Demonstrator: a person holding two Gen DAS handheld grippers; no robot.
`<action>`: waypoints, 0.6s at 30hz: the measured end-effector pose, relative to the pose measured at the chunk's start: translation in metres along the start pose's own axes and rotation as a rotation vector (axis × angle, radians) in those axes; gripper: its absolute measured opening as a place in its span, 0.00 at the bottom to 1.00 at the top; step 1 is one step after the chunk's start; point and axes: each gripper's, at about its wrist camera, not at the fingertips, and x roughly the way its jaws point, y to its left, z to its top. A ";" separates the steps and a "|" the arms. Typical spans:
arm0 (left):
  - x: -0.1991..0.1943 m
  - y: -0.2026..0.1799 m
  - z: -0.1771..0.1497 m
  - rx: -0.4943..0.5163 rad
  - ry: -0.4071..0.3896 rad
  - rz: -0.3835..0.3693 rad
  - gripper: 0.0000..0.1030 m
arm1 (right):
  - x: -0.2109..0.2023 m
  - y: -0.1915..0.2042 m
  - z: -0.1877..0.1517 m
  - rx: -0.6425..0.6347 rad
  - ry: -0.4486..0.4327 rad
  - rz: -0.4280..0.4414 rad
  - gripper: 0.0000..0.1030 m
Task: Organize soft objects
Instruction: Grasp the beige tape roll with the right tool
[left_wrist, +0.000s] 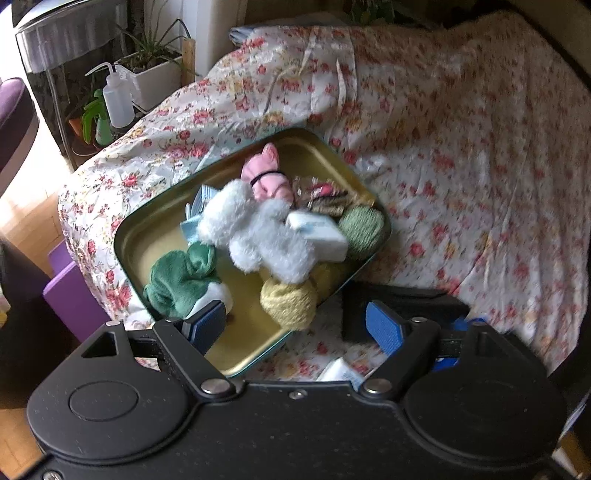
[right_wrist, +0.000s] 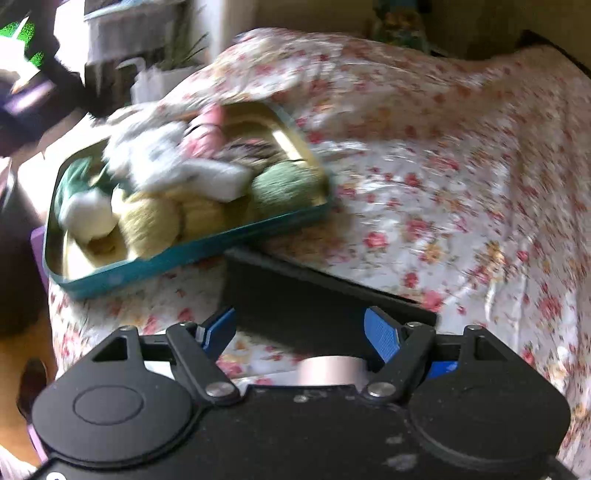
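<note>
A tin tray (left_wrist: 155, 236) with a gold inside and teal wall (right_wrist: 184, 254) lies on a floral bedcover (left_wrist: 461, 166). It holds a white fluffy plush (left_wrist: 255, 229), a pink pig toy (left_wrist: 267, 173), a green plush (left_wrist: 177, 277), a yellow yarn ball (left_wrist: 288, 299), a green yarn ball (left_wrist: 362, 225) and a white packet (left_wrist: 321, 236). My left gripper (left_wrist: 295, 325) hovers open over the tray's near corner, gripping nothing. My right gripper (right_wrist: 301, 332) is open over the cover, with a flat black box (right_wrist: 314, 291) lying just beyond its fingertips. The right wrist view is blurred.
A silver cylinder (right_wrist: 332, 371) shows under the right gripper. Left of the bed stand a potted plant (left_wrist: 155, 77), a white squeeze bottle (left_wrist: 116, 99), a green spray bottle (left_wrist: 94, 118) and a purple box (left_wrist: 70, 295) on a wooden floor. The bedcover (right_wrist: 443, 184) stretches right.
</note>
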 end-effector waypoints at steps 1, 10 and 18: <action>0.004 -0.001 -0.003 0.014 0.016 0.010 0.77 | 0.001 -0.009 0.003 0.027 0.004 0.003 0.74; 0.031 -0.015 -0.040 0.160 0.147 0.024 0.77 | 0.016 -0.046 0.010 0.088 0.133 0.076 0.74; 0.050 -0.032 -0.071 0.255 0.228 0.012 0.77 | 0.040 -0.033 -0.003 0.051 0.242 0.070 0.74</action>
